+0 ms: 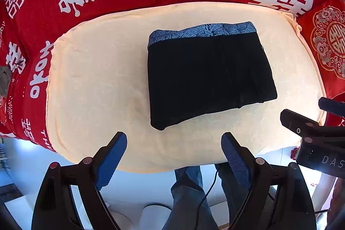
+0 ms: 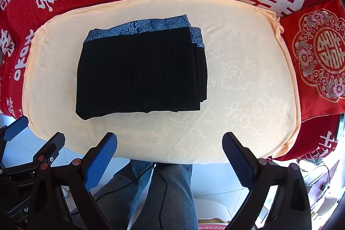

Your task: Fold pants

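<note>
Pants (image 2: 140, 70) folded on cream towel (image 2: 237, 79) | inner layers hidden

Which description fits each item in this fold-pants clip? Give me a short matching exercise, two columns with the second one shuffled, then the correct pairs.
Column one:
1. pants
2. cream cover
3. red cushion
4. left gripper

Column two:
A. spread under the folded garment, faint cloud pattern
B. jaws apart, nothing between them
C. black, folded into a compact stack, blue patterned waistband at the far edge
D. beside the cover's right end, round floral medallion

Pairs: 1-C, 2-A, 3-D, 4-B
</note>
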Demonstrator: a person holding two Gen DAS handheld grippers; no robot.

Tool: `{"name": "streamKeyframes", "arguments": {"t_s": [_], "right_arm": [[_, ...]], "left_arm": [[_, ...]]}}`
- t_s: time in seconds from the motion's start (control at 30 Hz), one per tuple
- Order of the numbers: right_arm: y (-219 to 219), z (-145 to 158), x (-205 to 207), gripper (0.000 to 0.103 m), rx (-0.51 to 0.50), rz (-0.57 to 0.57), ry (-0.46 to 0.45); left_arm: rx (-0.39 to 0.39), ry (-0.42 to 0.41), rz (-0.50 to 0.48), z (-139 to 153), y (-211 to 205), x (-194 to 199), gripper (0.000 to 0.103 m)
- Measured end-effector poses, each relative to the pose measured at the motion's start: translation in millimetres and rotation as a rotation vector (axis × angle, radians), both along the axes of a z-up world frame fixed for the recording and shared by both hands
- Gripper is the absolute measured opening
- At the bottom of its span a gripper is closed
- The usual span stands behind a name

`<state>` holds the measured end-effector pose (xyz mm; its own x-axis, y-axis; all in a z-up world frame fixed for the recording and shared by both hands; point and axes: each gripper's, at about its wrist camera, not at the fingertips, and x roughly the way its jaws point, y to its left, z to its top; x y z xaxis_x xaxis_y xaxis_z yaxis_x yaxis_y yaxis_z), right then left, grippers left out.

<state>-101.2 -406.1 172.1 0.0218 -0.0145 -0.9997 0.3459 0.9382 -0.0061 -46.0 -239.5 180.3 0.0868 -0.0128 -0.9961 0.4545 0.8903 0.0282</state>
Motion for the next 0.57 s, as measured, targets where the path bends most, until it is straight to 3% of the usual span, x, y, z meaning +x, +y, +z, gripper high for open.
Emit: {"name": "streamKeyframes", "arguments": {"t_s": [0.57], "right_arm": [[-3.1,-3.4,-0.1,0.099,0.003,0.010,0.009]], "left_arm": [[-0.009,-0.005,0.006,0.9,-0.4,-2.5,0.090]]}}
